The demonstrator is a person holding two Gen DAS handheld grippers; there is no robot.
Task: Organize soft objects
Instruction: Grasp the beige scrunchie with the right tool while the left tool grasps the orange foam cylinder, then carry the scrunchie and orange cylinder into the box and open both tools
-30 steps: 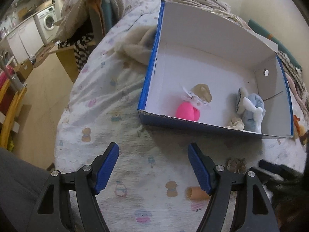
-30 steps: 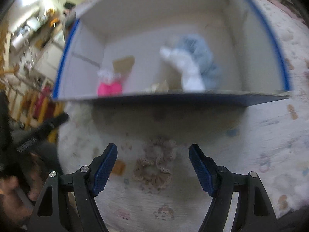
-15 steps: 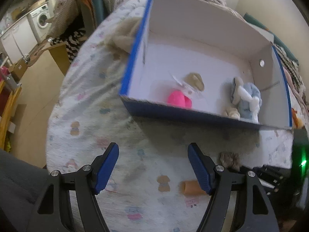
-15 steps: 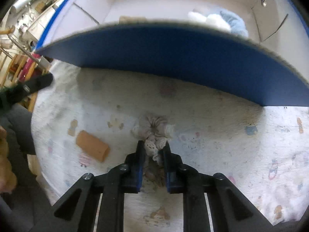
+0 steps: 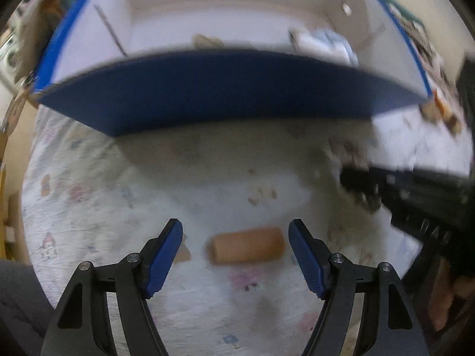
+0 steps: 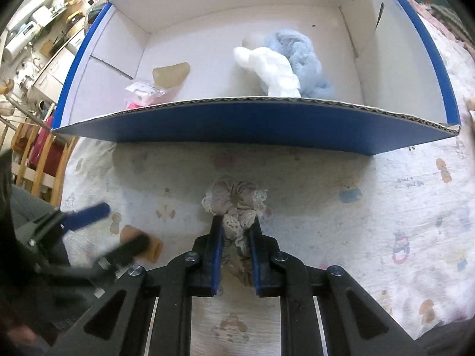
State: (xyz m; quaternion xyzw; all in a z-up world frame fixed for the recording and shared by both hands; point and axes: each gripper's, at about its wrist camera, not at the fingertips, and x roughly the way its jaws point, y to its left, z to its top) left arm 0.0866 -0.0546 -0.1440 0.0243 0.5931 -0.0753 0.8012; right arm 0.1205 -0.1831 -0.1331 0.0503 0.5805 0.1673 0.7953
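Note:
A blue-and-white cardboard box (image 6: pixel 255 124) lies on the patterned bedsheet, holding a blue-and-white plush (image 6: pixel 285 59), a tan piece (image 6: pixel 171 74) and a pink item (image 6: pixel 135 105) with a tag. My right gripper (image 6: pixel 236 225) is shut on a beige lace-trimmed scrunchie (image 6: pixel 234 198) in front of the box. My left gripper (image 5: pixel 235 237) hangs open just above an orange foam cylinder (image 5: pixel 248 244), which lies crosswise between its blue fingers without touching them. The cylinder (image 6: pixel 151 246) also shows in the right wrist view, partly hidden behind the left gripper (image 6: pixel 115 231).
The box wall (image 5: pixel 225 89) rises close ahead of both grippers. The bed's edge drops off at the left, with wooden furniture (image 6: pixel 32 160) and a kitchen area beyond. More soft things (image 5: pixel 445 109) lie past the box's right corner. A person's hand (image 5: pixel 454 293) holds the right gripper.
My right gripper dropped onto the scrunchie and closed on it. My left gripper sank and slid right, so the orange cylinder now lies between its open fingers.

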